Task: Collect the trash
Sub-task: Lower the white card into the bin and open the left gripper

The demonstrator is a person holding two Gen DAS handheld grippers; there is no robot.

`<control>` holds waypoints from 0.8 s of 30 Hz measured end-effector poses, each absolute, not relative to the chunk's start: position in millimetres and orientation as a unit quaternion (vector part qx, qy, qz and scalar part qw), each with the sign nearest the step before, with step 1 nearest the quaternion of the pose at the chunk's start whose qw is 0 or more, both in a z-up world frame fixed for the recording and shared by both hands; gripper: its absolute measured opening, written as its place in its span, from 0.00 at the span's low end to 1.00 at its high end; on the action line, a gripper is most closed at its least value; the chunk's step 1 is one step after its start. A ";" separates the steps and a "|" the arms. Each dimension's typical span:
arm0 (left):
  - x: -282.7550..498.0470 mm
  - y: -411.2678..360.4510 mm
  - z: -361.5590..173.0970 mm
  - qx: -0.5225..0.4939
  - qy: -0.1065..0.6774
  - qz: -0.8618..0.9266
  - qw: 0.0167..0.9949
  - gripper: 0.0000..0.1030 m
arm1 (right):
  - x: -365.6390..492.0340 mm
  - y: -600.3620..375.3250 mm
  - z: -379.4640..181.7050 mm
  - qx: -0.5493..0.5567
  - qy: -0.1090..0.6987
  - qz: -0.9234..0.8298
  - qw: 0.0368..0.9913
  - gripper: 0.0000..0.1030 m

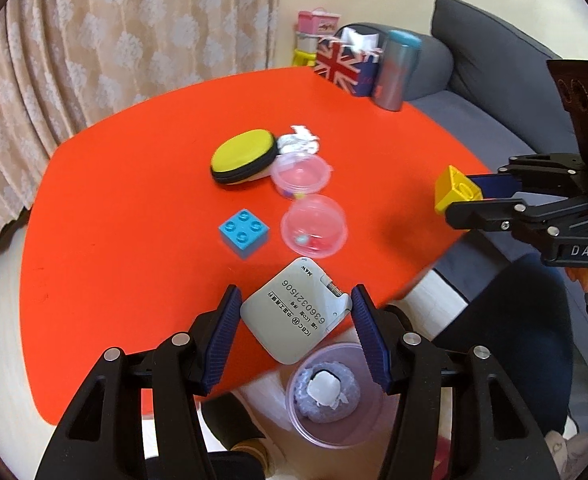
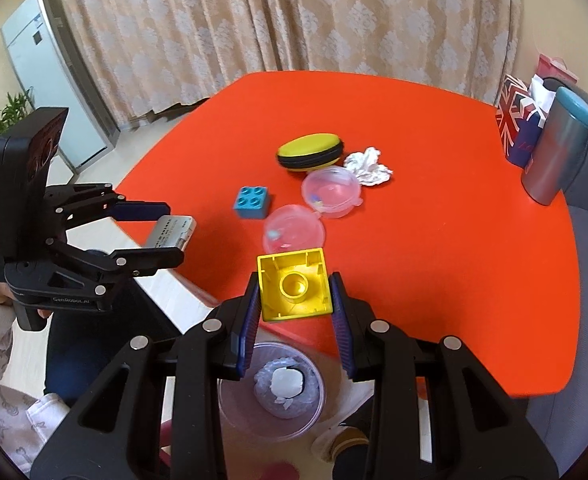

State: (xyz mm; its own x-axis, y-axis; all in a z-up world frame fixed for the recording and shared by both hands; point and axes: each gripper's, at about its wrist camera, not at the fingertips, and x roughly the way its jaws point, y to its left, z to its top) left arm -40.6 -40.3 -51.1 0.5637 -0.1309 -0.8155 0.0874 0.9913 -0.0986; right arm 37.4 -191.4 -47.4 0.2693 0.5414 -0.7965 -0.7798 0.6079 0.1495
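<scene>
My left gripper (image 1: 294,308) is shut on a flat grey device with printed digits (image 1: 289,320), held above the near edge of the orange table (image 1: 133,200). In the right wrist view that left gripper (image 2: 173,234) shows at the left, with the grey device (image 2: 169,232) between its fingers. My right gripper (image 2: 296,296) is shut on a yellow toy brick (image 2: 296,288), hollow side towards the camera; the left wrist view shows the brick (image 1: 456,190) at the right. A clear round bin (image 1: 314,440) (image 2: 229,408) stands on the floor below both grippers, holding a bag and a white wad. A crumpled white paper (image 1: 300,140) (image 2: 368,166) lies mid-table.
On the table lie a yellow zip case (image 1: 243,158), a blue brick (image 1: 245,232), a clear round tub (image 1: 300,174) and a clear dome lid (image 1: 314,226). A Union Jack bag (image 1: 344,66) and a grey tumbler (image 1: 396,72) stand at the far corner. A grey sofa (image 1: 494,60) borders the table.
</scene>
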 end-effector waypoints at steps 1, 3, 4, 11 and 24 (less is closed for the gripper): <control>-44.2 -41.3 -50.2 -0.023 0.462 -0.064 0.884 0.53 | 30.5 -193.5 -46.0 -0.137 0.432 0.424 0.784 0.33; -53.3 -44.9 -47.7 -0.022 0.459 -0.071 0.885 0.53 | 20.2 -196.6 -44.9 -0.138 0.432 0.426 0.783 0.33; -58.1 -47.3 -47.2 -0.022 0.458 -0.075 0.885 0.53 | 13.2 -198.6 -44.8 -0.138 0.431 0.428 0.782 0.33; -82.9 -62.6 -53.8 -0.021 0.462 -0.095 0.882 0.53 | -15.9 -207.9 -52.9 -0.137 0.436 0.431 0.778 0.33; -103.8 -87.8 -91.8 -0.032 0.485 -0.116 0.866 0.53 | -40.3 -225.0 -78.7 -0.136 0.449 0.425 0.774 0.33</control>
